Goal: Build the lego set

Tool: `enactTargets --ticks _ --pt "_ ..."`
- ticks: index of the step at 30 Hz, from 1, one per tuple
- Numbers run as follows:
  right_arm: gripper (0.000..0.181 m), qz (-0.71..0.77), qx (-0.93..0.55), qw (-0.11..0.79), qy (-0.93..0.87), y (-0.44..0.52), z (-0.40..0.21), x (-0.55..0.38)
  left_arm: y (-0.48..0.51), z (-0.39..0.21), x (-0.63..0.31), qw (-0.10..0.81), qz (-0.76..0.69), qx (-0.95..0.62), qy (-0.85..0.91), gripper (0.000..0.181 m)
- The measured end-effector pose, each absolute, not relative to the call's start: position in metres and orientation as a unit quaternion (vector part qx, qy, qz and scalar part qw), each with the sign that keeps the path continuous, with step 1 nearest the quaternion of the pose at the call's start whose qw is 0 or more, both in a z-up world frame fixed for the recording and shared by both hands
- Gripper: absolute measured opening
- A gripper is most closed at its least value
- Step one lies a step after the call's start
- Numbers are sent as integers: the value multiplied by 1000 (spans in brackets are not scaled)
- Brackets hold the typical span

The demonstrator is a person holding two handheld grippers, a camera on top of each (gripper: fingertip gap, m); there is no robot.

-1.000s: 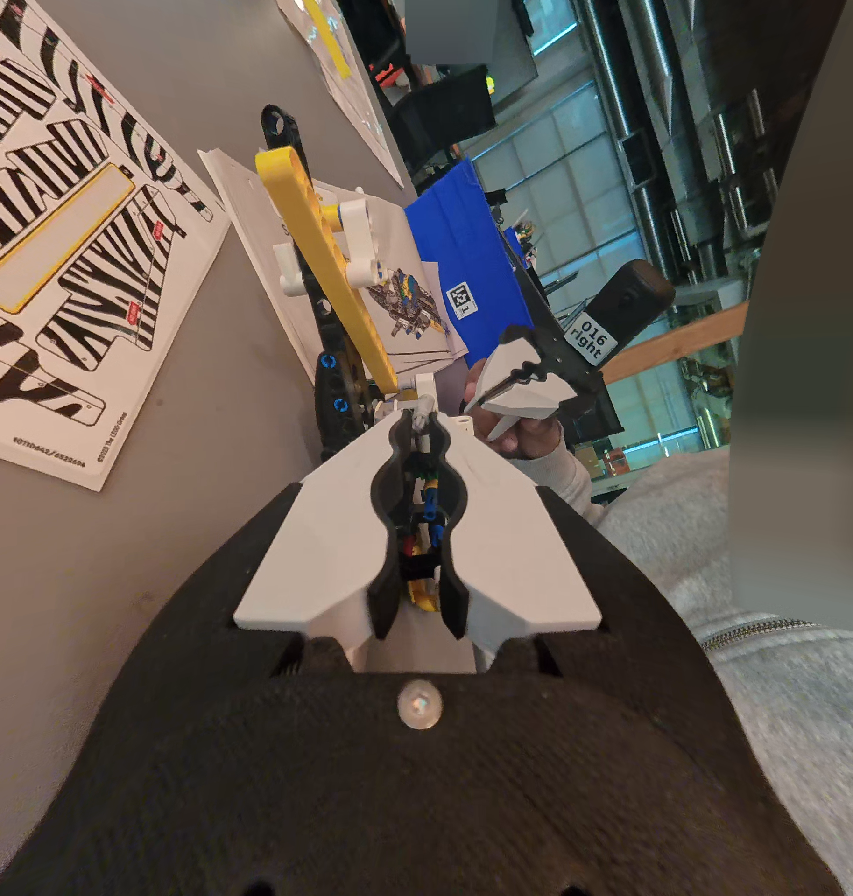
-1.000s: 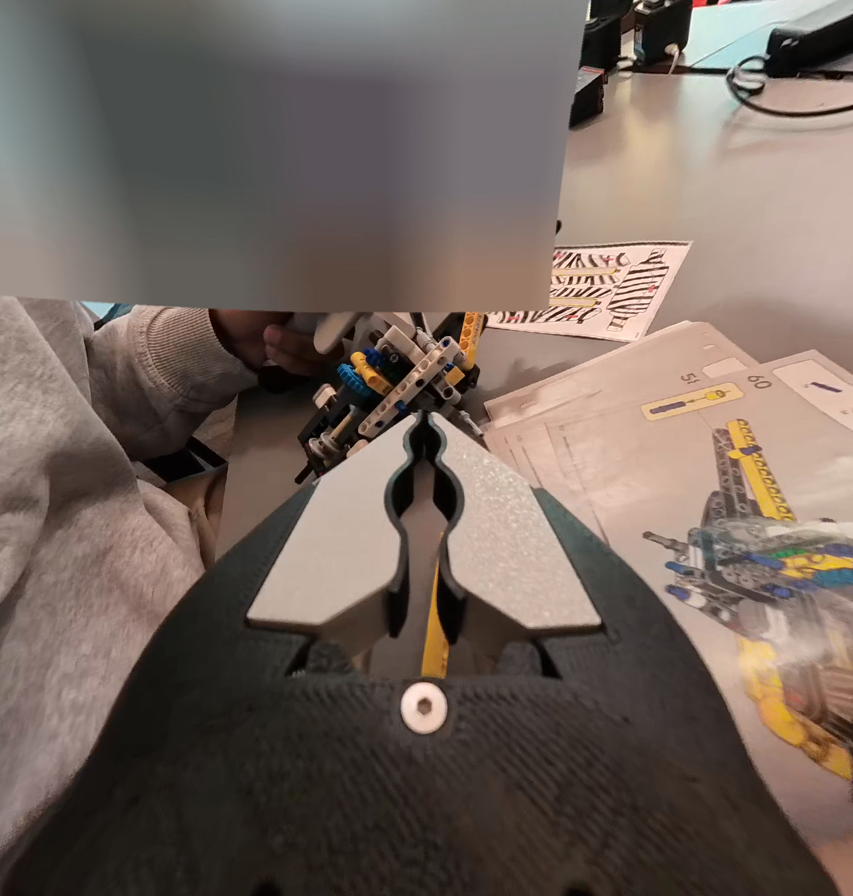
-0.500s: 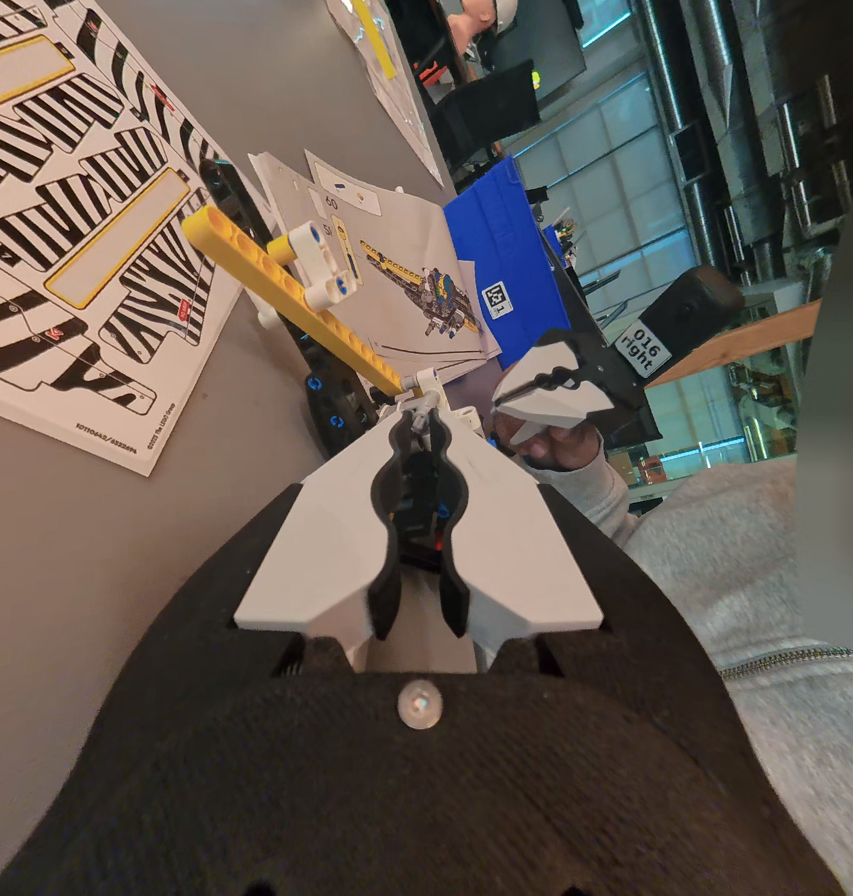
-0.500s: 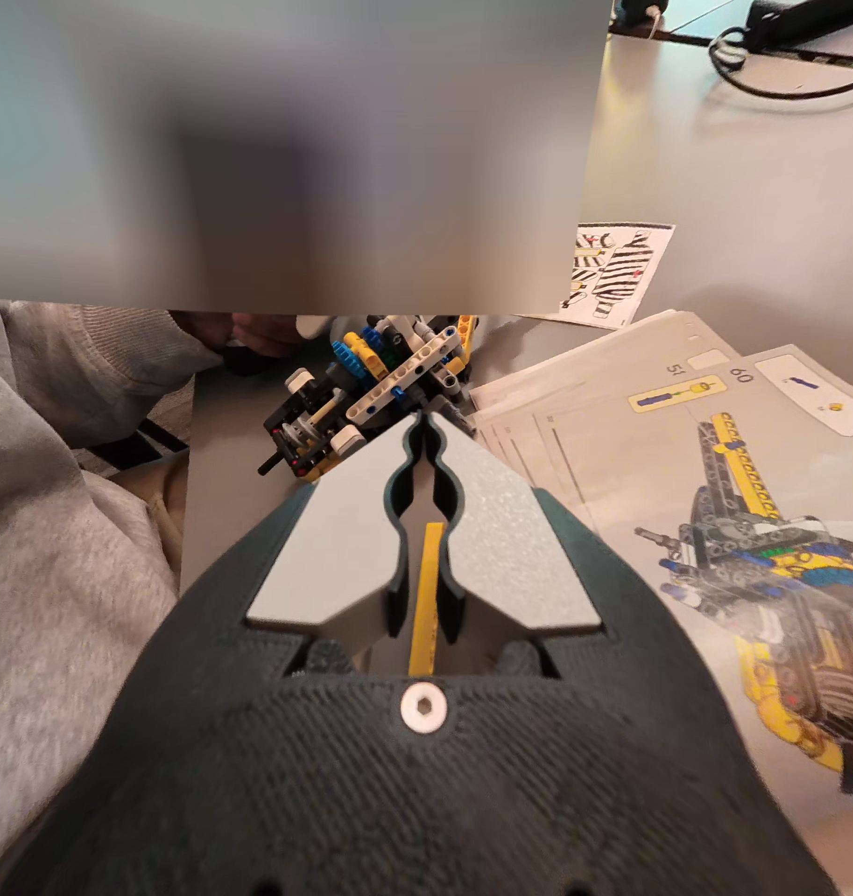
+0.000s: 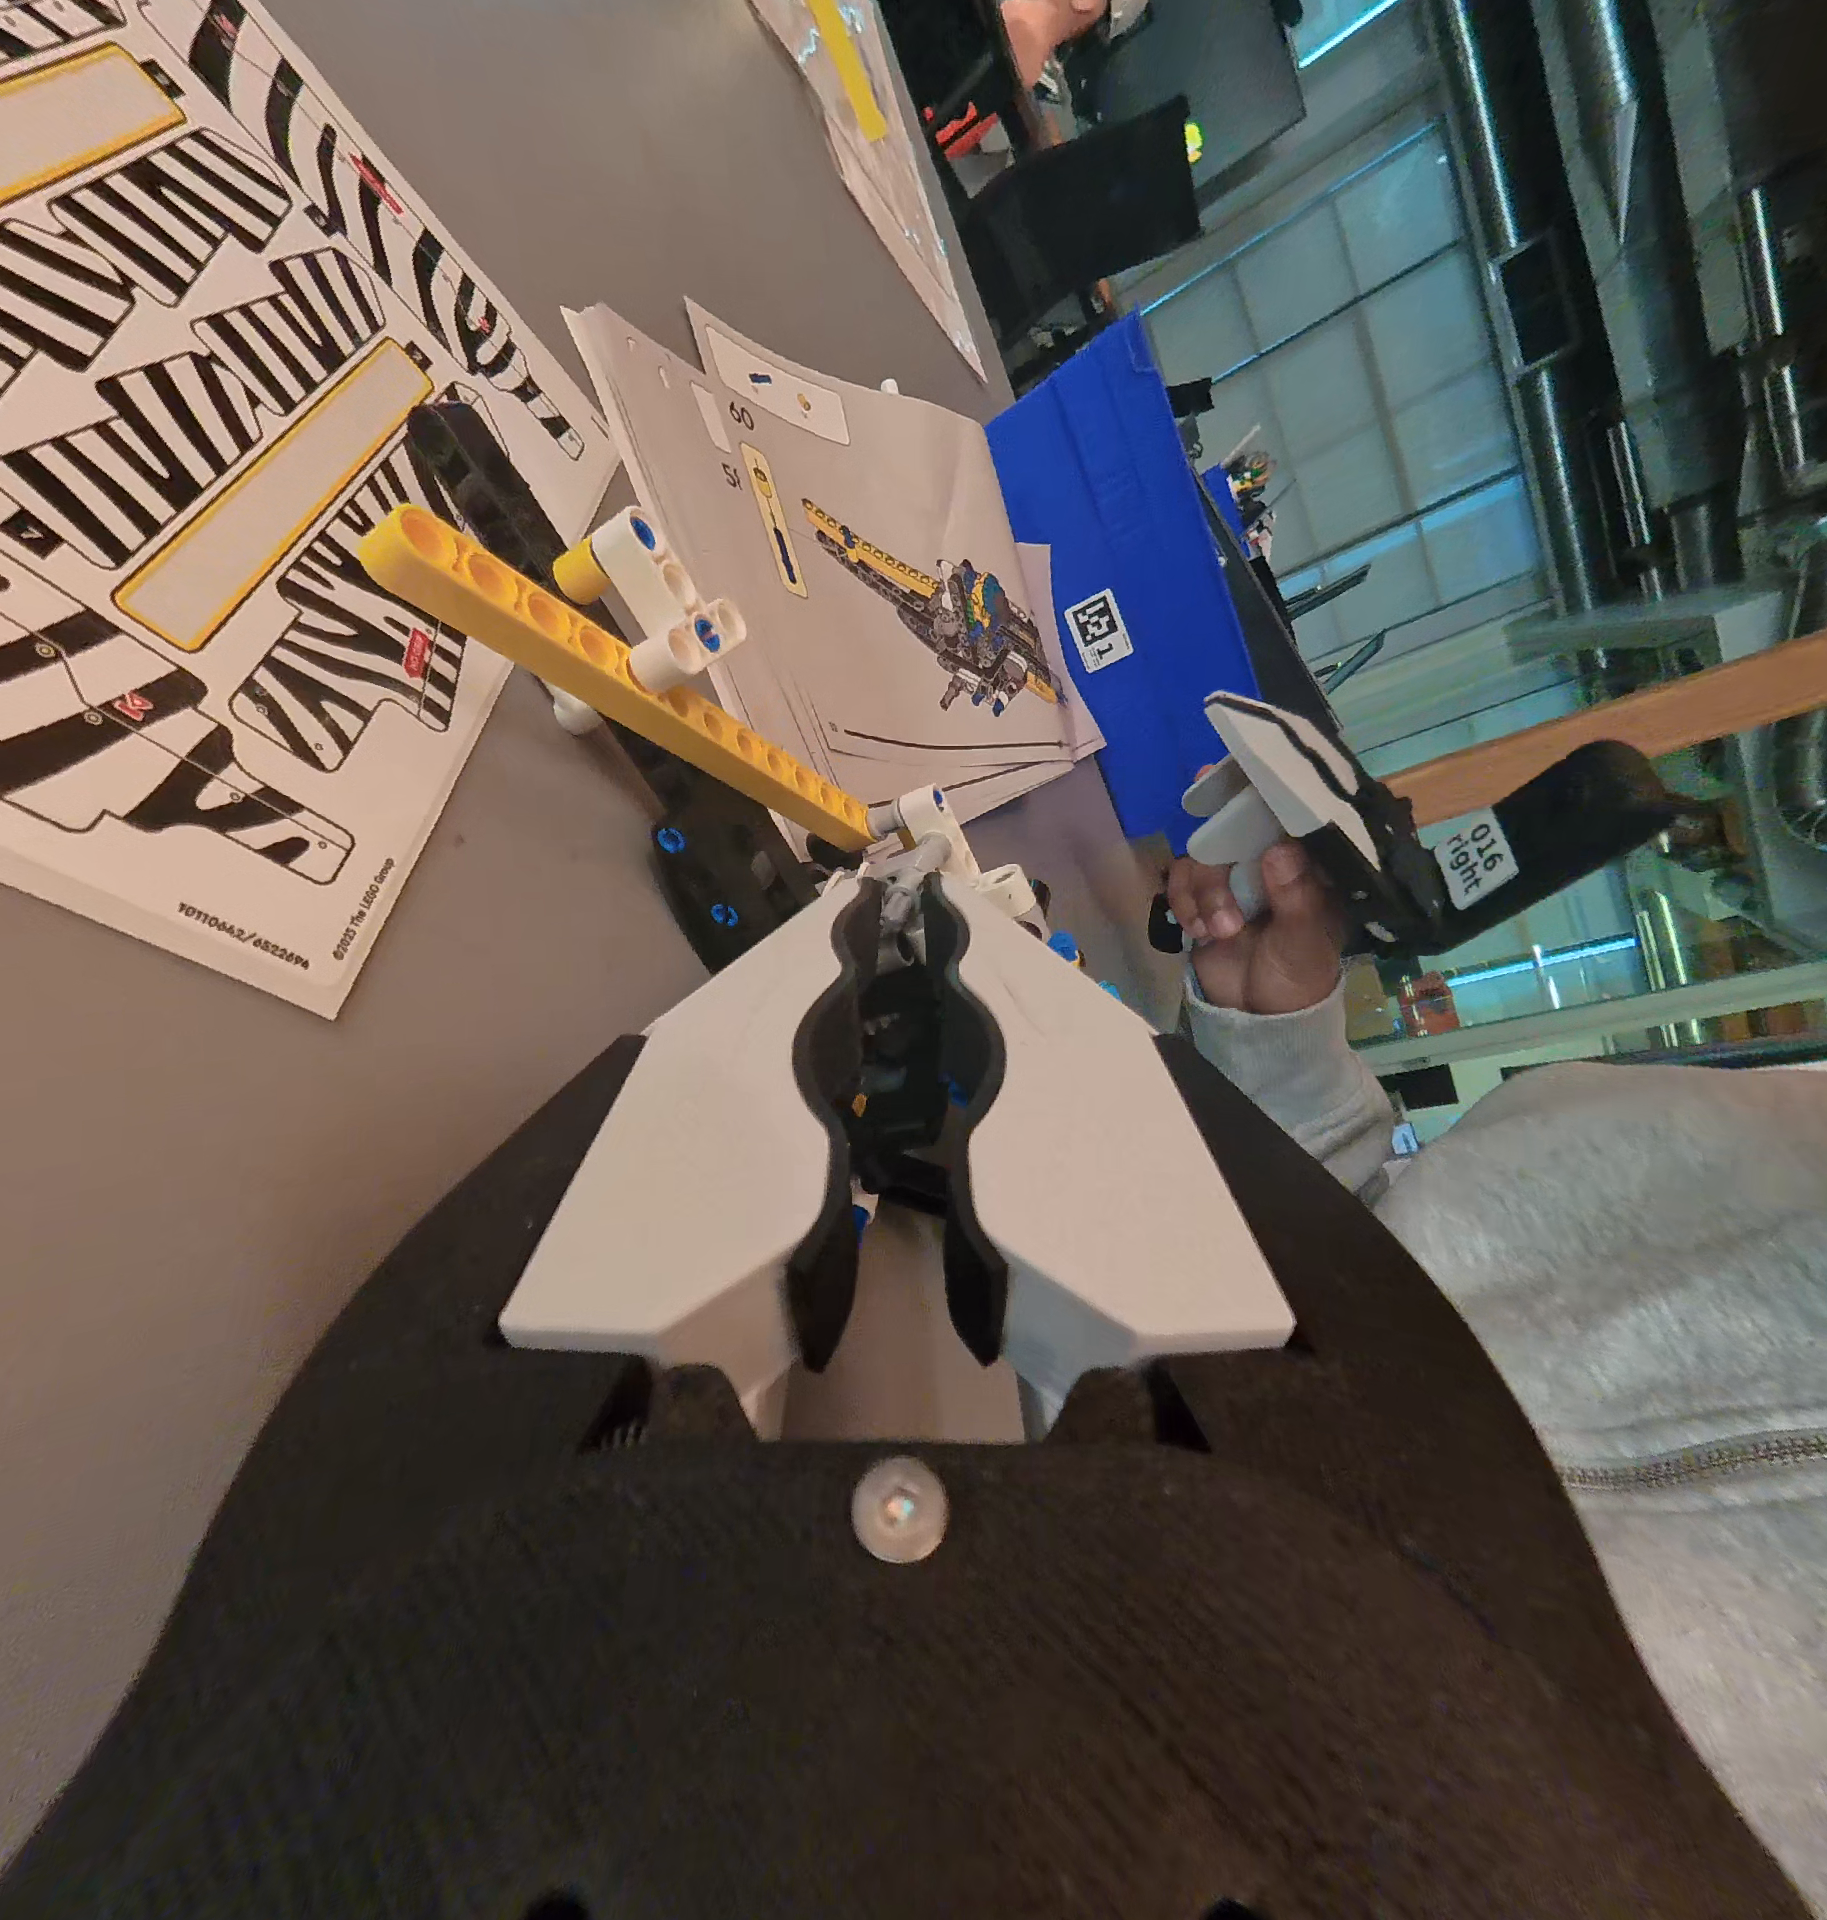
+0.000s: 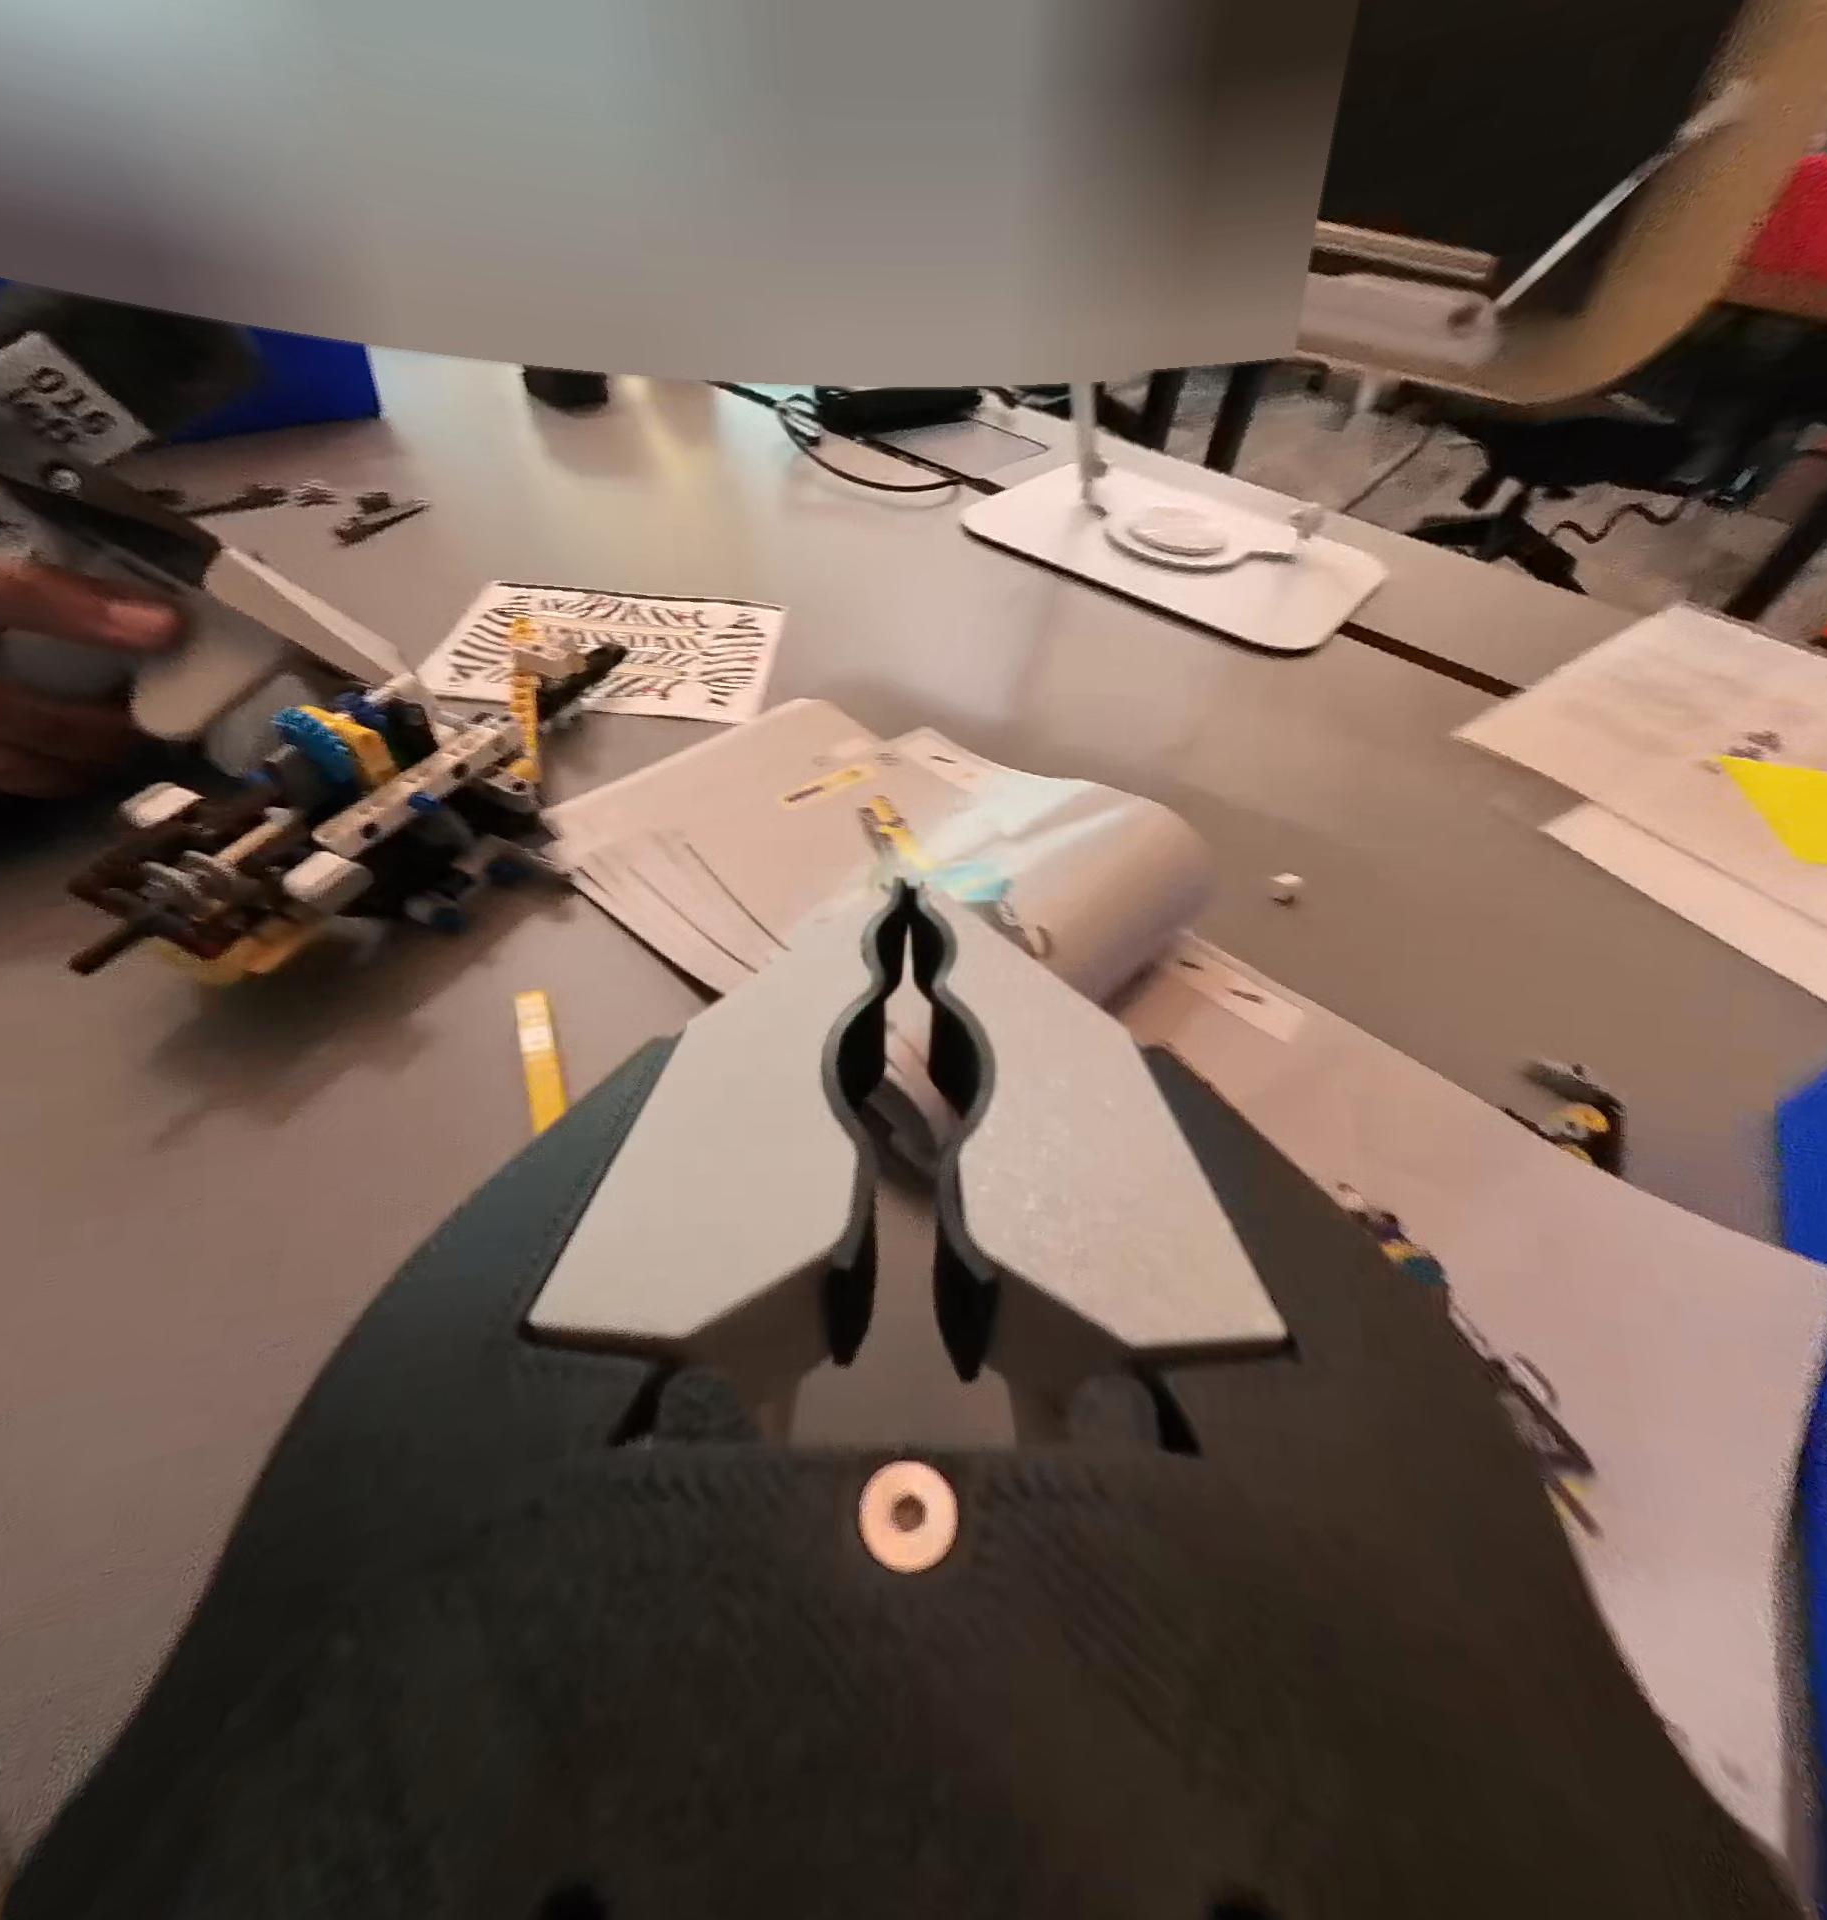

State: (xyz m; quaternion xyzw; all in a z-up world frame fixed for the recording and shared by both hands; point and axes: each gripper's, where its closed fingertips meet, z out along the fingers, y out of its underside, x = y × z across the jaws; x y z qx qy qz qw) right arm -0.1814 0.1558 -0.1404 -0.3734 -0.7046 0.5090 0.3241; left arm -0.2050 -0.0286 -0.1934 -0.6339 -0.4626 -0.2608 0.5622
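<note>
Across the grey table (image 6: 992, 665), the largest items were paper: the open instruction booklet (image 6: 1044, 862) at mid-frame of the right wrist view and the zebra-striped sticker sheet (image 5: 161, 499) at upper left of the left wrist view, both lying flat, apparently for reference. The partly built lego model (image 6: 317, 821) sat at centre left of the right wrist view, just beside the booklet's edge. The left gripper (image 5: 914, 904) was clamped on the model's near end, presumably to steady it; its long yellow beam (image 5: 618, 670) slanted toward the upper left. The right gripper (image 6: 904, 899) had its fingers pressed together at the tips, grasping nothing visible, well apart from the model. A small yellow piece (image 6: 538, 1060) lay loose on the table, lower centre left, probably awaiting fitting.
</note>
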Motion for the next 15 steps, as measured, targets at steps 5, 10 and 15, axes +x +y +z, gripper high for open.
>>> enactTargets --ticks 5,10,15 --pt "0 521 -401 293 -694 170 -154 -184 -29 -193 -207 565 -261 -629 -465 7" --pt "0 526 -408 282 -691 171 -161 -186 -31 -188 -208 579 -257 -622 -460 14" --pt "0 533 -425 280 -676 177 -160 -189 -36 -182 -214 600 -248 -603 -465 12"
